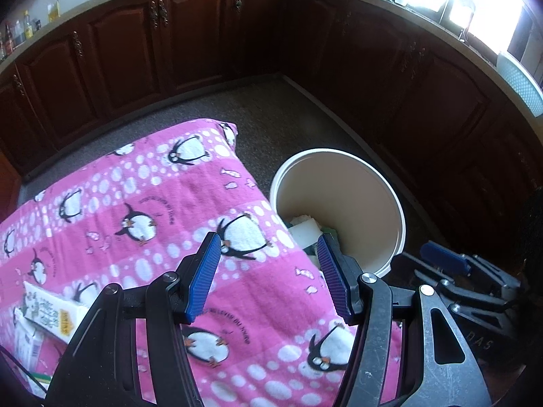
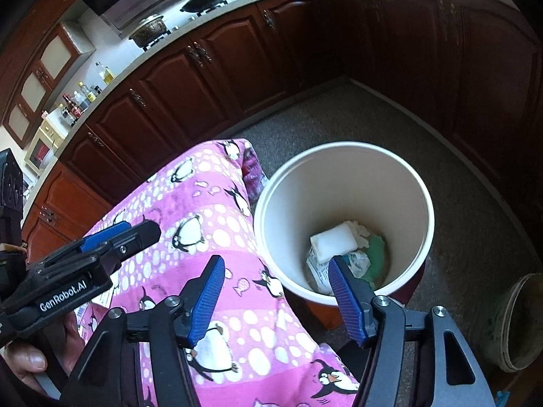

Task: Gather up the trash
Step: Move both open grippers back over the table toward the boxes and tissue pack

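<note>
Beside penguin cloth [image 2: 217, 224]: white bin [image 2: 342, 156] on speckled floor [image 2: 339, 118], trash [image 2: 342, 247] inside.

A bin [image 2: 342, 183] is standing on the floor [image 2: 458, 203] right of the cloth [image 2: 217, 217]; trash [image 2: 339, 251] is lying in it.

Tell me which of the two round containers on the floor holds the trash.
The tall white plastic bin beside the pink penguin cloth: a white block and crumpled wrappers lie at its bottom. The grimy low bucket at right shows none.
</note>
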The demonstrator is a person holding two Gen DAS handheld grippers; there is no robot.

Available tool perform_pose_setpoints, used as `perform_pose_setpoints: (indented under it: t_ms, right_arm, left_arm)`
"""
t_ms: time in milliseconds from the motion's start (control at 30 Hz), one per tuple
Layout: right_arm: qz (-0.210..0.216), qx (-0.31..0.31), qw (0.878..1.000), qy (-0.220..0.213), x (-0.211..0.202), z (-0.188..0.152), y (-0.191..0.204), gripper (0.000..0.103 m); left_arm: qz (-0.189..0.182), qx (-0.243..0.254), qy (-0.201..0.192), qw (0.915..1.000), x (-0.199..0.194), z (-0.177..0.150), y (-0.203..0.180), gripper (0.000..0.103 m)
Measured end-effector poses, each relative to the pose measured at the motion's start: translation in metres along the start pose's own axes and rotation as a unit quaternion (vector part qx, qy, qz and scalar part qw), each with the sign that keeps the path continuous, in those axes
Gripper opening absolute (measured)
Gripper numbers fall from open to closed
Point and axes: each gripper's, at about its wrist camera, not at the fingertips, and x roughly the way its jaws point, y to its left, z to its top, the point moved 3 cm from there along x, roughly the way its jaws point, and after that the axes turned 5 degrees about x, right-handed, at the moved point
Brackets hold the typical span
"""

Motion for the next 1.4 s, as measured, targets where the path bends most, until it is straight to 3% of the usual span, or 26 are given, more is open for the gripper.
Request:
perform_pose_setpoints:
  t_ms: [333, 833, 1400]
  right_arm:
    - [0.012, -0.028, 0.999, -0.012, -0.01, -0.003, 0.042, 0.066]
    - [0.047, -0.073, 0.996, 0.015, 0.008, -0.032, 0.115, 0.068]
    - [0.095, -0.163, 0.979, 0.072, 0.031, -0.075, 0.196, 0.07]
  left_arm:
    - [0.016, -0.021, -0.012, 0.9996, -0.034, -0.019, 0.033, 0.058]
    - [0.064, -0.036, -0.013, 0.9972, -0.081, -0.07, 0.095, 0.058]
    - [0.075, -0.126, 0.025, 0.9888, -0.133, -0.145, 0.193, 0.058]
